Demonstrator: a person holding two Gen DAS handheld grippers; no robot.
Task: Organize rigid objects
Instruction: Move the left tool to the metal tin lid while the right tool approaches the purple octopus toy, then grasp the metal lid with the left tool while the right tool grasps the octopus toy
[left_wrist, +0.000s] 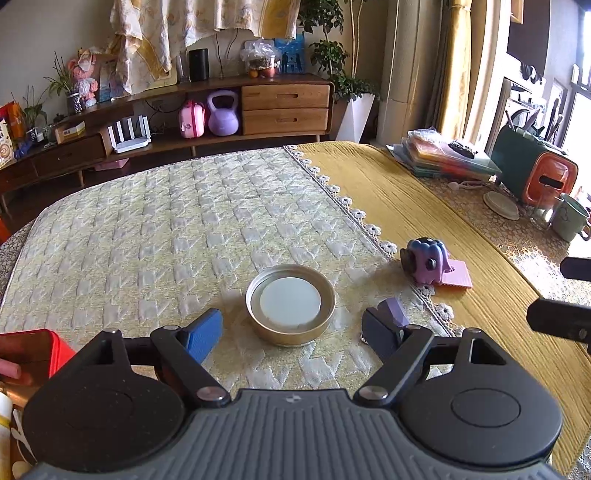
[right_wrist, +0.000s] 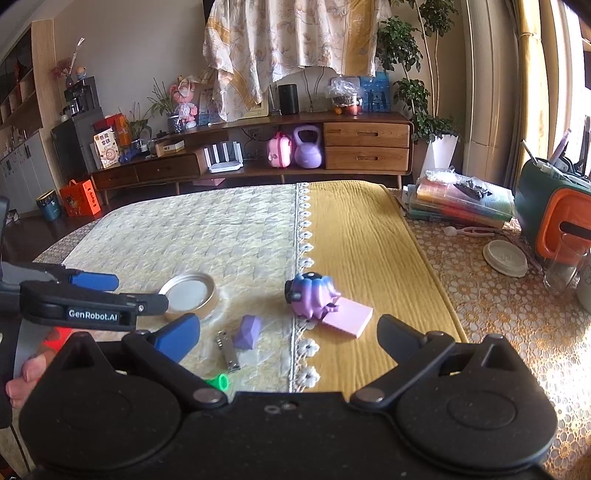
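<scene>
Beside metal lid, purple block, nail clipper, elephant toy

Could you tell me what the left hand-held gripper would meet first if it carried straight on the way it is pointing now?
Most likely the round metal jar lid, lying rim-up on the quilted cloth directly ahead of the left hand-held gripper, centred between its open fingers. Depth is hard to judge, but nothing else appears to lie in that line.

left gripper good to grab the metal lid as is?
Probably yes. The left gripper is open, the metal lid lies flat just ahead between its fingers, and nothing sits between them.
</scene>
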